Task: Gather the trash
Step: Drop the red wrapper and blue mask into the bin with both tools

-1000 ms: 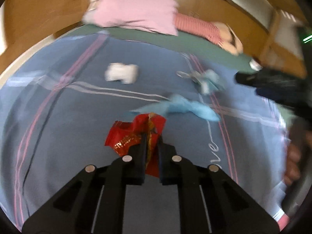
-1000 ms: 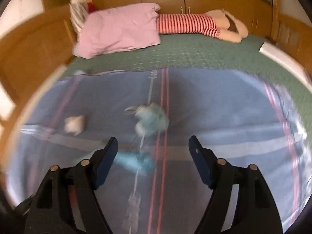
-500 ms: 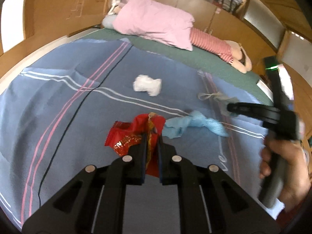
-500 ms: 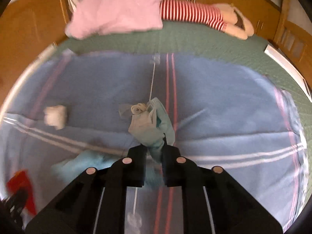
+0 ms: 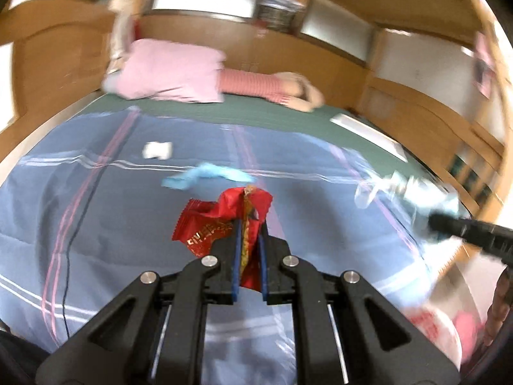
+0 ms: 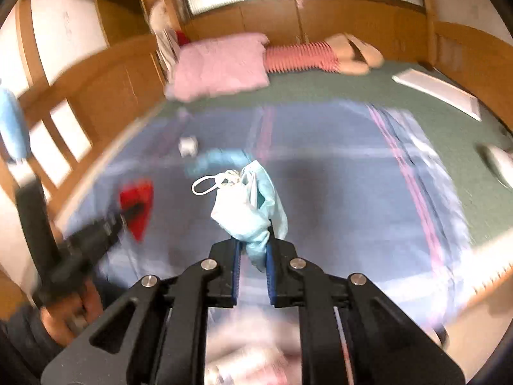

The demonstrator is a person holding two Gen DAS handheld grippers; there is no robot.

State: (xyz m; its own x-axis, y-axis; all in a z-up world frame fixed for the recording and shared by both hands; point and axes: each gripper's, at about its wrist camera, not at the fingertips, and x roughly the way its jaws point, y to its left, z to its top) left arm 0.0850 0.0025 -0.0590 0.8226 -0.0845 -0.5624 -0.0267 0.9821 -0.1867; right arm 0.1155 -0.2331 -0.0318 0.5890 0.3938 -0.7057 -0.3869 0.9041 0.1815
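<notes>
My left gripper (image 5: 249, 227) is shut on a crumpled red snack wrapper (image 5: 221, 221), held above the blue blanket (image 5: 96, 224). My right gripper (image 6: 253, 240) is shut on a pale blue face mask (image 6: 247, 205) with a white ear loop, lifted off the bed. That mask (image 5: 413, 192) and the right gripper's tip show blurred at the right of the left wrist view. The red wrapper (image 6: 138, 205) shows at the left of the right wrist view. A blue scrap (image 5: 208, 176) and a white crumpled tissue (image 5: 157, 150) still lie on the blanket.
A pink pillow (image 5: 166, 70) and a striped plush toy (image 5: 256, 83) rest at the head of the bed on a green cover (image 6: 336, 89). A white flat object (image 6: 436, 93) lies at its right edge. Wooden cabinets surround the bed. A blurred white bag (image 5: 439, 327) with red print shows lower right.
The right gripper closed on the face mask and lifted it off the blanket, moving back and right. The left gripper pulled back and up with the red wrapper still held.
</notes>
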